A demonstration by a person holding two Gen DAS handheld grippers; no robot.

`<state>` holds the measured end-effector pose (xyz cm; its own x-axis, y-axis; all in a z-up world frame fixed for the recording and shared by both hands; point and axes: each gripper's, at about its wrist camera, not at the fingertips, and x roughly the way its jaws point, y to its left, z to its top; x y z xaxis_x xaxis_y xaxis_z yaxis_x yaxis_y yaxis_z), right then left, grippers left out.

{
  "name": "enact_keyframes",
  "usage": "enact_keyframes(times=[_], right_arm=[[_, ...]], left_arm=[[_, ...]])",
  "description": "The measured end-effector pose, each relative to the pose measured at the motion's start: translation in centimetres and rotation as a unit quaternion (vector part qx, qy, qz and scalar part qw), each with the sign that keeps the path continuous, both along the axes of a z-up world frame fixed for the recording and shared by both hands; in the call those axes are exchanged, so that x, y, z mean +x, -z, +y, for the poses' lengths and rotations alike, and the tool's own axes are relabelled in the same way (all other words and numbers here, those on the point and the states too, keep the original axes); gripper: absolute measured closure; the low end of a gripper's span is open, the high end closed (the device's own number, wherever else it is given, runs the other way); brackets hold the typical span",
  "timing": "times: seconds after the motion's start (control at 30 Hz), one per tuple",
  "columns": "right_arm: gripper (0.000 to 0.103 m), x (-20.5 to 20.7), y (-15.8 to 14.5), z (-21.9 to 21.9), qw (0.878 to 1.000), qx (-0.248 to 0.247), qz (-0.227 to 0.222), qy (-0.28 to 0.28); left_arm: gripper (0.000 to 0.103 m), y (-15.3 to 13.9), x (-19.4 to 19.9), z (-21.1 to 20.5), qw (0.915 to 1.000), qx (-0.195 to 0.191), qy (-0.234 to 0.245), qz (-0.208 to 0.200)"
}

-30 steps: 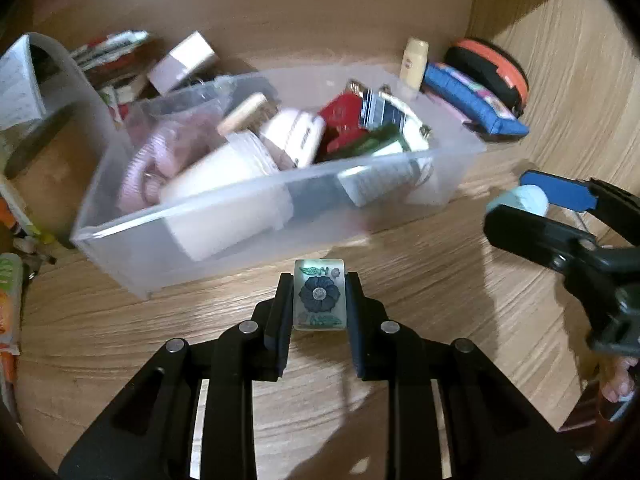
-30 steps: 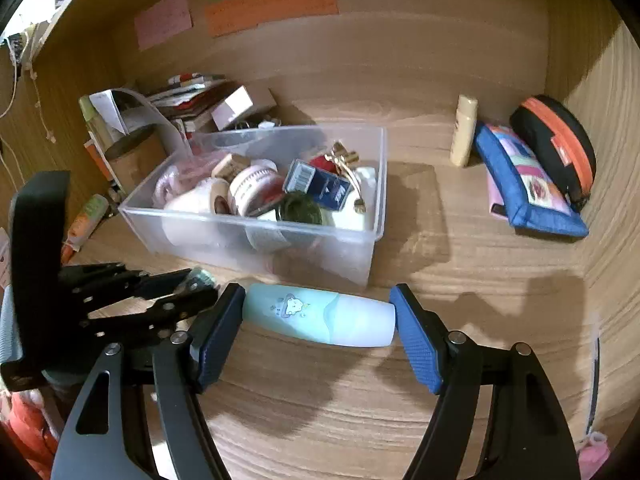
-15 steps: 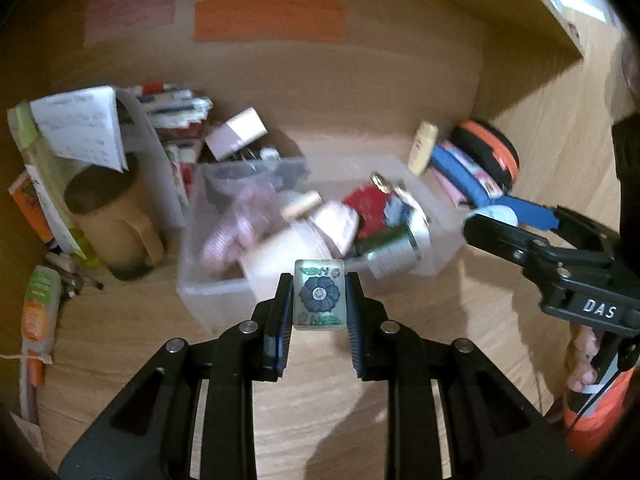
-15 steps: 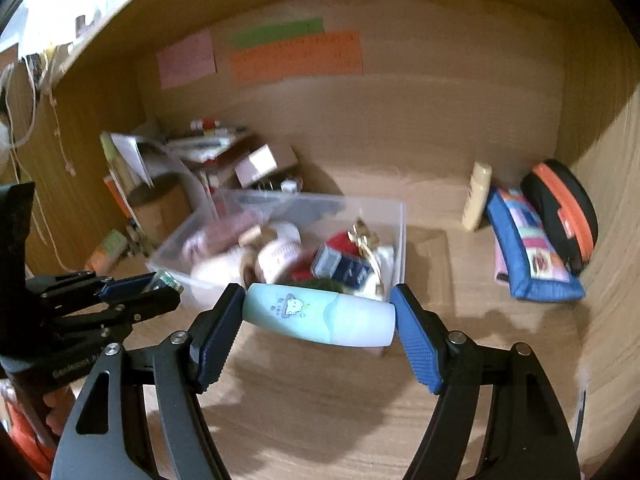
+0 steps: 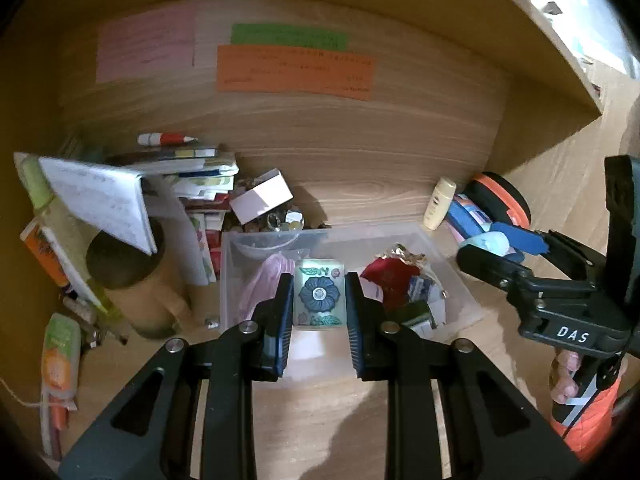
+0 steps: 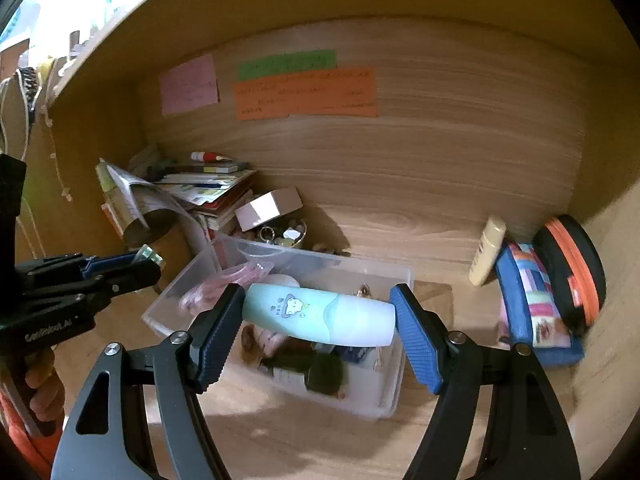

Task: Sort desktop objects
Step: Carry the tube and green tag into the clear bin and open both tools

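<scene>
My left gripper point(image 5: 318, 298) is shut on a small clear tile with a blue flower point(image 5: 319, 294) and holds it above the clear plastic bin point(image 5: 456, 280). My right gripper point(image 6: 318, 322) is shut on a pale blue tube with a cloud drawing point(image 6: 320, 314), held crosswise above the same bin point(image 6: 168, 300). The bin holds pink items, a red packet and several small boxes. The right gripper shows at the right of the left wrist view point(image 5: 492, 246); the left gripper shows at the left of the right wrist view point(image 6: 148, 260).
A stack of books and papers point(image 5: 192, 168), a brown mug point(image 5: 132, 280) and a white box point(image 5: 262, 196) stand at the back left. A cream bottle point(image 6: 486, 250), a blue pouch point(image 6: 532, 304) and a black-orange case point(image 6: 572, 268) lie at the right. Wooden walls enclose the desk.
Both grippers have risen and pulled back from the desk with their objects; the bin now sits lower and farther in both views.
</scene>
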<state>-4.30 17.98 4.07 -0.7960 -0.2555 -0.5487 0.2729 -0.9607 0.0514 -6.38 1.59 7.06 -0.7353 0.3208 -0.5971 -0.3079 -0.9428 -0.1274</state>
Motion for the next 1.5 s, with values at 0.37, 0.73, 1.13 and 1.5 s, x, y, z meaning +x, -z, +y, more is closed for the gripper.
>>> enact_keyframes(times=[0.37, 0.73, 1.13, 1.5], right_arm=[[0.032, -6.5, 3.9, -1.4, 0.997, 0.027, -0.069, 0.012], [0.032, -8.5, 6.7, -2.0, 0.993, 0.059, -0.1, 0.012], [0.031, -7.9, 6.8, -3.1, 0.992, 0.078, -0.095, 0.004], [0.021, -5.5, 4.9, -3.2, 0.994, 0.068, -0.081, 0.002]], left_arm=[[0.079, 2.9, -5.9, 1.5, 0.9981, -0.015, 0.005, -0.059], [0.079, 5.0, -8.3, 1.3, 0.9959, -0.012, 0.012, -0.089], [0.079, 5.1, -8.4, 1.3, 0.9945, -0.01, 0.018, -0.102], [0.058, 3.4, -6.6, 0.8, 0.9948, 0.011, 0.025, -0.098]])
